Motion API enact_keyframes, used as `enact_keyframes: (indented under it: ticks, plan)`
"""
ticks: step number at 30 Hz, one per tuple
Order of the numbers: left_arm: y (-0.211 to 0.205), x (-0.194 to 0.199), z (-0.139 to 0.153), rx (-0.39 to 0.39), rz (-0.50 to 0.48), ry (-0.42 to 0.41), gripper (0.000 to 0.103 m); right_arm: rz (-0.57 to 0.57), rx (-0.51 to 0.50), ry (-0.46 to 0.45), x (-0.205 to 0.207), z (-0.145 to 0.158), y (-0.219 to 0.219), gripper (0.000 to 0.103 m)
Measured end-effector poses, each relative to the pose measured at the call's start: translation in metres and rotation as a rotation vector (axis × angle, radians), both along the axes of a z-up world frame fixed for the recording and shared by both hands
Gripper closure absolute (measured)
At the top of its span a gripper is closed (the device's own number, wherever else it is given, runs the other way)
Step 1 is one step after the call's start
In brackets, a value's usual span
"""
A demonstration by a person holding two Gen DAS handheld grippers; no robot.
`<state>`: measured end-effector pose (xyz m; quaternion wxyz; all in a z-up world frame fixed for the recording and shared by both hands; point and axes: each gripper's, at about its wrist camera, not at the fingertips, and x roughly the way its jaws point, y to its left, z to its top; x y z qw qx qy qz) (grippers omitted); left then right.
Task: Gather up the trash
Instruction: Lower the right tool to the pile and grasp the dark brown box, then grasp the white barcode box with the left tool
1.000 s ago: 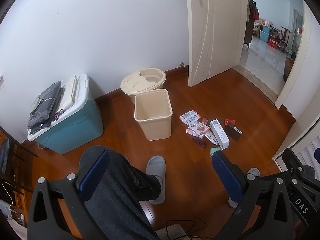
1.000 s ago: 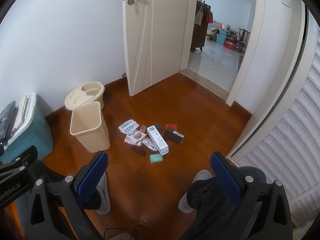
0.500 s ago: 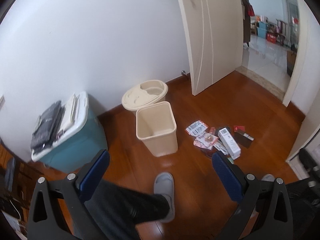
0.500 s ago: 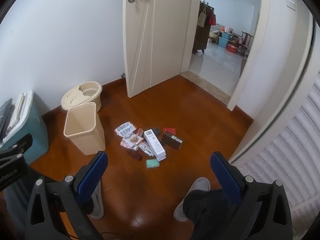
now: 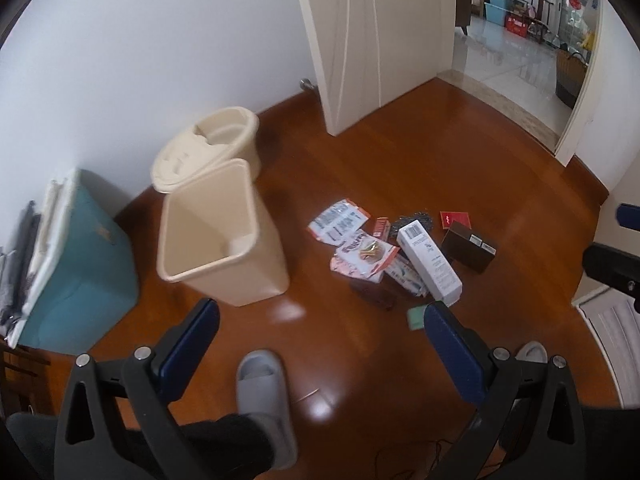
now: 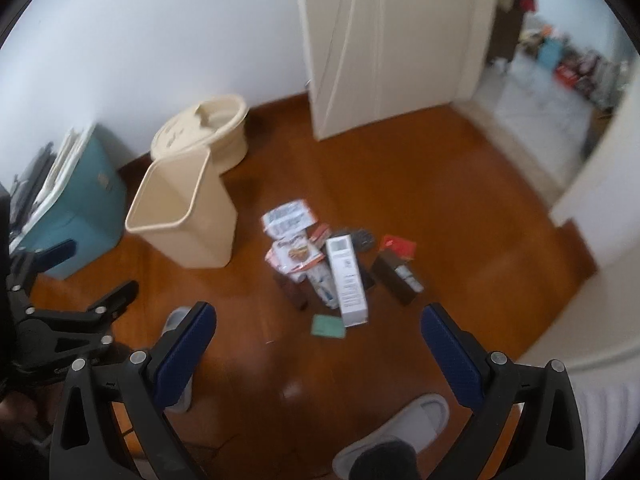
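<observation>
A pile of trash lies on the wooden floor: a long white box (image 5: 430, 262) (image 6: 346, 280), a dark brown box (image 5: 468, 250) (image 6: 396, 280), printed wrappers (image 5: 338, 222) (image 6: 286, 216), a small red card (image 5: 454, 219) and a small green packet (image 5: 416, 317) (image 6: 328, 326). An open beige bin (image 5: 216, 240) (image 6: 180, 220) stands left of the pile. My left gripper (image 5: 320, 336) is open and empty above the floor near the pile. My right gripper (image 6: 318, 336) is open and empty, just short of the green packet.
A round beige bucket with lid (image 5: 208, 148) stands behind the bin. A teal storage box (image 5: 80, 264) is at the left wall. A white door (image 5: 376, 40) stands open. Grey slippers (image 5: 260, 384) (image 6: 396, 432) are on the floor below the grippers.
Both grippers have moved forward and down toward the trash pile, which now looks larger. The person's feet have stepped closer. Both grippers stay open.
</observation>
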<state>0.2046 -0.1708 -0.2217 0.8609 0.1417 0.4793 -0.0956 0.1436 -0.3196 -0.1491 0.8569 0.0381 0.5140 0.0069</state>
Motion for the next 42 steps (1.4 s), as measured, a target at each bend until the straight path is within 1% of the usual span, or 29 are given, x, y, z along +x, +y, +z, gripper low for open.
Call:
enact_keyframes:
  ticks: [3, 5, 7, 9, 11, 13, 16, 19, 23, 27, 28, 29, 30, 31, 32, 33, 36, 38, 40, 42]
  plan:
    - [-0.020, 0.018, -0.031, -0.001, 0.004, 0.011, 0.000, 0.035, -0.003, 0.052, 0.032, -0.038, -0.028, 0.001]
    - [-0.032, 0.031, -0.057, -0.011, 0.019, 0.051, 0.000, 0.074, -0.015, 0.052, 0.049, -0.065, -0.047, 0.001]
    - [-0.044, 0.041, -0.084, -0.021, 0.022, 0.107, 0.000, 0.074, -0.042, 0.060, 0.064, -0.094, -0.069, 0.001]
    - [-0.056, 0.048, -0.111, -0.011, 0.022, 0.140, 0.000, 0.087, -0.050, 0.074, 0.078, -0.129, -0.091, 0.001]
    - [-0.064, 0.053, -0.131, -0.003, 0.025, 0.159, 0.000, 0.121, -0.013, 0.105, 0.095, -0.167, -0.112, 0.001]
    - [-0.070, 0.058, -0.148, 0.005, 0.036, 0.168, 0.000, 0.158, 0.027, 0.142, 0.111, -0.204, -0.128, 0.001]
    - [-0.079, 0.063, -0.170, 0.021, 0.042, 0.176, 0.000, 0.223, 0.067, 0.229, 0.135, -0.264, -0.149, 0.001]
    - [-0.090, 0.064, -0.188, 0.044, 0.026, 0.175, 0.000, 0.307, 0.053, 0.287, 0.151, -0.314, -0.159, 0.001]
    - [-0.104, 0.064, -0.206, 0.067, -0.011, 0.176, 0.000, 0.375, 0.054, 0.316, 0.164, -0.350, -0.171, 0.002]
    - [-0.118, 0.064, -0.220, 0.067, -0.044, 0.186, 0.000, 0.429, 0.011, 0.334, 0.172, -0.379, -0.180, 0.003]
    - [-0.122, 0.064, -0.222, 0.066, -0.050, 0.186, 0.000, 0.441, 0.012, 0.348, 0.175, -0.388, -0.182, 0.004]
    - [-0.125, 0.066, -0.224, 0.063, -0.055, 0.185, 0.000, 0.450, 0.015, 0.365, 0.177, -0.400, -0.183, 0.008]
    - [-0.128, 0.068, -0.227, 0.058, -0.057, 0.185, 0.000, 0.452, 0.015, 0.373, 0.178, -0.405, -0.184, 0.013]
    - [-0.129, 0.070, -0.229, 0.054, -0.056, 0.187, 0.000, 0.450, 0.025, 0.387, 0.179, -0.414, -0.185, 0.030]
    - [-0.131, 0.073, -0.233, 0.051, -0.054, 0.190, 0.000, 0.444, 0.041, 0.407, 0.180, -0.423, -0.187, 0.056]
    - [-0.133, 0.075, -0.236, 0.051, -0.053, 0.194, 0.000, 0.442, 0.058, 0.427, 0.178, -0.432, -0.188, 0.067]
    - [-0.139, 0.083, -0.246, 0.037, -0.045, 0.211, 0.000, 0.436, 0.074, 0.391, 0.171, -0.434, -0.189, 0.068]
    - [-0.142, 0.088, -0.253, 0.009, -0.025, 0.224, 0.000, 0.407, 0.077, 0.372, 0.166, -0.432, -0.194, 0.068]
    - [-0.146, 0.093, -0.262, -0.011, -0.002, 0.244, 0.000, 0.370, 0.089, 0.338, 0.158, -0.424, -0.202, 0.068]
    - [-0.152, 0.098, -0.274, -0.024, 0.010, 0.264, 0.000, 0.319, 0.113, 0.285, 0.146, -0.410, -0.214, 0.068]
